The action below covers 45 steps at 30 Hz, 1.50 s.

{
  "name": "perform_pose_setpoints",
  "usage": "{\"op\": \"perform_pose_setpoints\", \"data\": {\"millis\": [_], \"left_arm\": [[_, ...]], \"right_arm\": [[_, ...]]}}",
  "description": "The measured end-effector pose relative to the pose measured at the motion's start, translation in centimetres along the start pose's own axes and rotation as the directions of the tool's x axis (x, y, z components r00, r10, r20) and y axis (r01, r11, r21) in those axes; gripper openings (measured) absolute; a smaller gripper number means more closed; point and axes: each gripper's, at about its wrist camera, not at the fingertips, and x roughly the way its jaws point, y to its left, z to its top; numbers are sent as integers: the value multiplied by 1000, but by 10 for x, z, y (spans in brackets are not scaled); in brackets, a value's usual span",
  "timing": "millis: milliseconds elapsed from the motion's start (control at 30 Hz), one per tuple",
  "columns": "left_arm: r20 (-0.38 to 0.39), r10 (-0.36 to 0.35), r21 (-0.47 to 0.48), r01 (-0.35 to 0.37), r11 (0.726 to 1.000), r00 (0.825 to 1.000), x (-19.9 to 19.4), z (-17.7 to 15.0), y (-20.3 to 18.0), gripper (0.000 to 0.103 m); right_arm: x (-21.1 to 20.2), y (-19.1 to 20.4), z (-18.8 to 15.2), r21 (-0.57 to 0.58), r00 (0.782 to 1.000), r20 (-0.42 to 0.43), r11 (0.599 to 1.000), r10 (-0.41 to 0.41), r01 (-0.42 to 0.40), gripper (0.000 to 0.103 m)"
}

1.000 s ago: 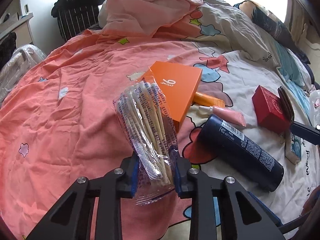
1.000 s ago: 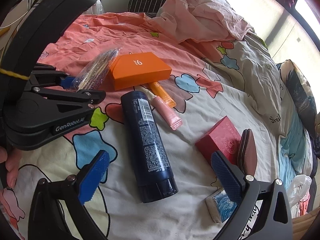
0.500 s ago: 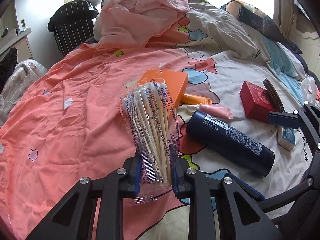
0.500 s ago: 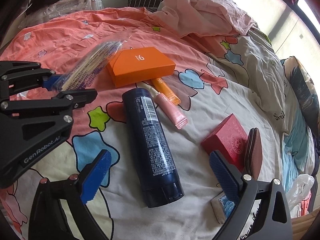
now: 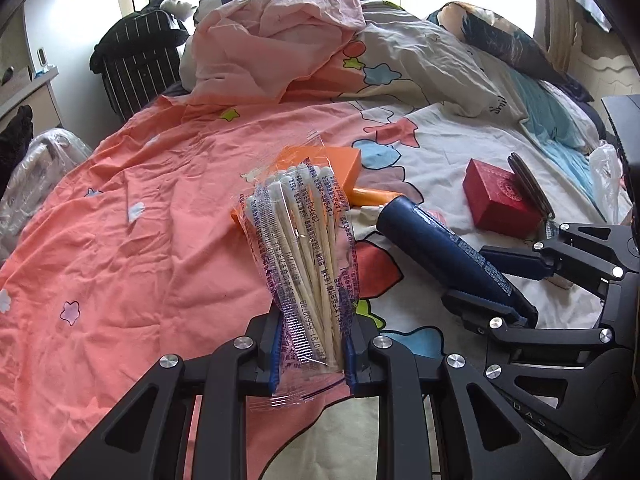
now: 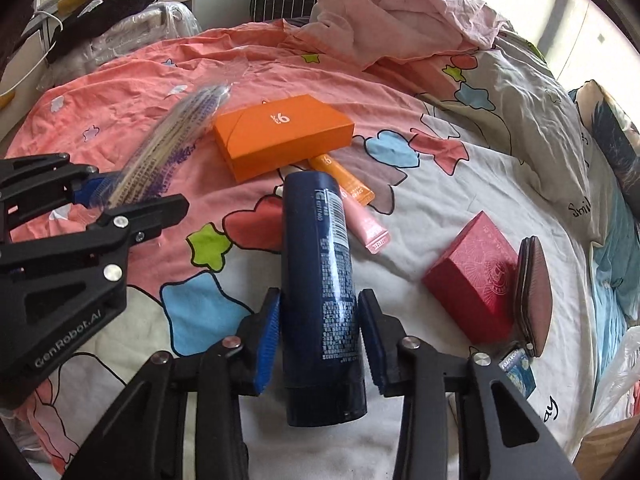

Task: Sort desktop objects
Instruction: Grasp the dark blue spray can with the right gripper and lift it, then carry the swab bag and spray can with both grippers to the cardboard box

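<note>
My left gripper is shut on a clear packet of cotton swabs and holds it above the bedspread; the packet also shows in the right wrist view. My right gripper has closed in around a dark blue bottle lying on the bed; its blue pads sit at the bottle's sides, and contact is unclear. The bottle and the right gripper also show in the left wrist view. An orange box, an orange tube and a pink tube lie beyond the bottle.
A red box and a brown case lie to the right, with a small blue packet nearer. A pink sheet is piled at the back. A plastic bag sits at the bed's right edge.
My right gripper moved forward and narrowed from wide open to close around the blue bottle. My left gripper lifted and pulled back with the swab packet.
</note>
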Motion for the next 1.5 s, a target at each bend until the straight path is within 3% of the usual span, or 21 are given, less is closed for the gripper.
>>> {"op": "perform_pose_setpoints", "data": {"millis": [167,267,400,633,1067,1500], "left_arm": [[9,2,2,-2,1000,1000,-6,-2,0,24],[-4,-32,-4,32,999,999,-8,-4,0,24],[22,12,24,-12,1000,1000,-15,-7,-6,24],[27,-35,44,33,998,999,-28,-14,-18,24],[88,-75,113,65,992,993,-64,-35,-51,24],[170,-125,133,103,986,977,-113,-26,-80,24]], "right_arm": [[-14,-5,-1,43,999,29,999,14,-15,34],[-23,-8,-4,78,998,54,997,17,-21,34],[-34,-12,-11,114,997,70,993,18,-26,34],[-56,-16,-25,166,996,91,986,4,-20,34],[-110,-17,-64,237,986,145,971,-77,41,34],[-156,-20,-75,255,974,178,962,-143,95,34]]}}
